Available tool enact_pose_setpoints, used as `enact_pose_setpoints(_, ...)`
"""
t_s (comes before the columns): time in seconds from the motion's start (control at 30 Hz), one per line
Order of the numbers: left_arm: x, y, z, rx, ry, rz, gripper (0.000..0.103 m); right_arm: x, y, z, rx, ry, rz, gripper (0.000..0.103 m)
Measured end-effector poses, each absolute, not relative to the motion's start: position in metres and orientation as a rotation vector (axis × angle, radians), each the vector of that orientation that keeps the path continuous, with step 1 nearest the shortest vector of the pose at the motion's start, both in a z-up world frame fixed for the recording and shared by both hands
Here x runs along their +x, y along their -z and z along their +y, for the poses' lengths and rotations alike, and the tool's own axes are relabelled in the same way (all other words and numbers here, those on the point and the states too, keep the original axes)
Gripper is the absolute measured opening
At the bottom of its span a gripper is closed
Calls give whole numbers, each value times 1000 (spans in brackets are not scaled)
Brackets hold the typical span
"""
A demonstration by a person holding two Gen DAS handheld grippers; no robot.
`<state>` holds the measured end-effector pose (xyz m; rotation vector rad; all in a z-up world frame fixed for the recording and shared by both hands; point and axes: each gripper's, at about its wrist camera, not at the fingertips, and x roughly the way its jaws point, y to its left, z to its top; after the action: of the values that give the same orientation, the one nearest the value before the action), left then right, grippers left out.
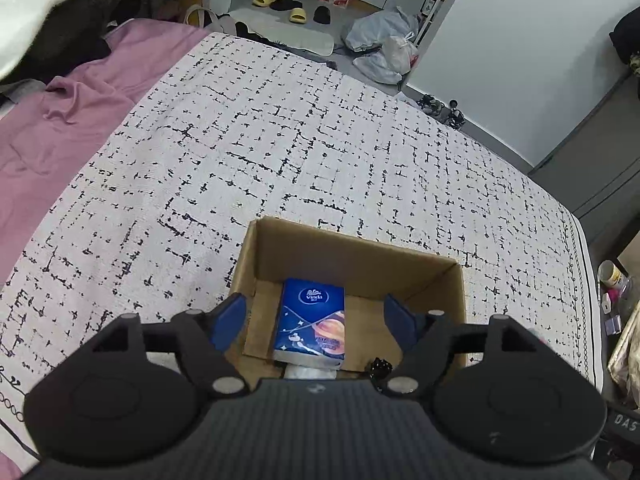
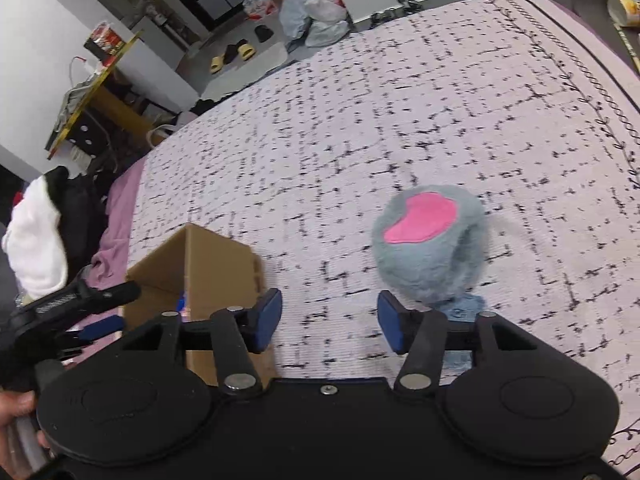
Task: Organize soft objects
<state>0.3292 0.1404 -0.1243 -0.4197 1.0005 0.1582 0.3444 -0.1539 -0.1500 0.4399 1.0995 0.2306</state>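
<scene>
An open cardboard box [image 1: 360,252] stands on the white, black-flecked bedspread [image 1: 280,140]. A blue Vinda tissue pack [image 1: 312,320] lies flat on the box floor, with something white partly hidden just under its near end. My left gripper [image 1: 315,310] hangs open over the box, its blue pads apart on either side of the pack and not touching it. In the right wrist view a grey plush toy [image 2: 430,240] with a pink patch rests on the bedspread, right of the box [image 2: 208,256]. My right gripper [image 2: 329,308] is open and empty, the plush just beyond its right finger.
A pink blanket [image 1: 60,120] and white and black clothes [image 2: 36,240] lie along the bed's left side. Beyond the far edge are slippers [image 1: 280,2] and plastic bags [image 1: 384,44] on the floor. A hand [image 2: 16,412] holds the left gripper's handle.
</scene>
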Motion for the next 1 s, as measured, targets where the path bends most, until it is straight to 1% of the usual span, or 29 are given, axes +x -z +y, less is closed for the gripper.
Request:
enact_pose_setpoints(0.1, 328, 122, 139, -420, -146, 997, 75, 343, 156, -160, 429, -208, 1112, 61)
enact_pose_setpoints(0.27, 326, 114, 132, -407, -137, 984, 76, 340, 168, -170, 392, -150, 1131, 79)
enact_pose_setpoints(0.5, 326, 99, 116, -365, -105, 961, 76, 335, 187, -190, 390, -107, 1159, 80)
enact_pose_setpoints(0.6, 327, 94, 106, -354, -91, 958, 76, 334, 194, -197, 401, -112, 1162, 76)
enact_pose_setpoints(0.67, 327, 91, 97, -344, -83, 954, 76, 335, 202, -201, 415, -116, 1172, 68)
enact_pose_setpoints(0.73, 328, 86, 88, -335, -70, 947, 76, 336, 211, -203, 426, -118, 1193, 63)
enact_pose_setpoints(0.9, 333, 77, 63, -294, -35, 937, 76, 336, 230, -201, 430, -148, 1220, 62)
enact_pose_setpoints(0.93, 334, 75, 57, -288, -27, 936, 76, 336, 233, -200, 426, -151, 1216, 57)
enact_pose_setpoints(0.97, 335, 74, 52, -283, -17, 936, 76, 336, 234, -200, 418, -150, 1209, 49)
enact_pose_setpoints(1.0, 337, 73, 47, -278, -8, 936, 76, 337, 235, -200, 411, -147, 1201, 43)
